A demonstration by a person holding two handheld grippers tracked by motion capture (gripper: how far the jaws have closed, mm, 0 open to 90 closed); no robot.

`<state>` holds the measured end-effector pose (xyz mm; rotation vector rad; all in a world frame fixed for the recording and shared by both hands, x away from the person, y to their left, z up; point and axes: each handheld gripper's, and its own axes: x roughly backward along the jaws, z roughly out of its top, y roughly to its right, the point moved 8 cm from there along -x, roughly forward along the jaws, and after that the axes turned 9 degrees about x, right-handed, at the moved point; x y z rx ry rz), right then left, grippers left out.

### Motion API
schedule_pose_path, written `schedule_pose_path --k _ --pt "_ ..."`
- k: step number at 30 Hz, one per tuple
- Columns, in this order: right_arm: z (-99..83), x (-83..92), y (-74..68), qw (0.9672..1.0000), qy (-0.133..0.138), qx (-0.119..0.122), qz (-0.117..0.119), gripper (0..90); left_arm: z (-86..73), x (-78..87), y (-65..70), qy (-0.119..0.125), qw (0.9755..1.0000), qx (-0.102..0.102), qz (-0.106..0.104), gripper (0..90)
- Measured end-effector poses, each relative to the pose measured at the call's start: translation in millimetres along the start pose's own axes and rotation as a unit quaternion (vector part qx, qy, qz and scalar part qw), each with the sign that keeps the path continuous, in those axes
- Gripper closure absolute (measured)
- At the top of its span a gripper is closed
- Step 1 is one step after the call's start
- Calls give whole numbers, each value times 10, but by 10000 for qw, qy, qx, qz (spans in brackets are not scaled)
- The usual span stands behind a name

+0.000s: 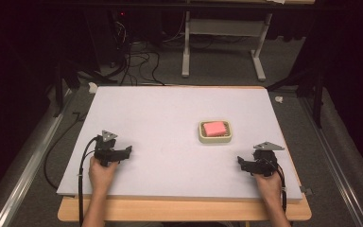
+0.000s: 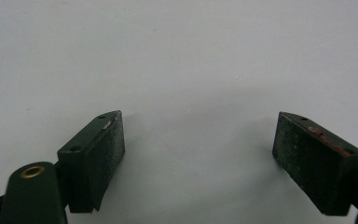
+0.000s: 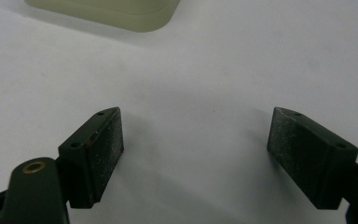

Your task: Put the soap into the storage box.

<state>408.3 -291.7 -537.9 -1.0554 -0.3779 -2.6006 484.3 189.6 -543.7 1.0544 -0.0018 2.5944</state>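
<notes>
White tabletop (image 1: 146,123); pink block (image 1: 214,128) inside beige tray (image 1: 201,134).

Gripper (image 3: 193,144) jaws apart over white table (image 3: 214,70); beige dish (image 3: 116,11) ahead, seemingly.

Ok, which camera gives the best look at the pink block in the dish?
The high view: the pink block lies fully visible inside the cream dish. The right gripper view catches just the dish's corner; the left gripper view has bare table.

Looks like a lab recording bay from my end: dark curtains (image 1: 354,56) at the frame edges, cable tangle (image 1: 132,56) upper left, white-topped table (image 1: 170,118) centre.
</notes>
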Motion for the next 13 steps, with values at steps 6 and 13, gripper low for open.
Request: schedule_pose_path --k 6,13 --pt "-7 -9 -2 10000 0 20 16 174 0 0 0 6 10000 -1 6 173" --pt "-9 -9 -1 10000 18 12 26 173 0 0 0 -1 10000 -2 0 173"
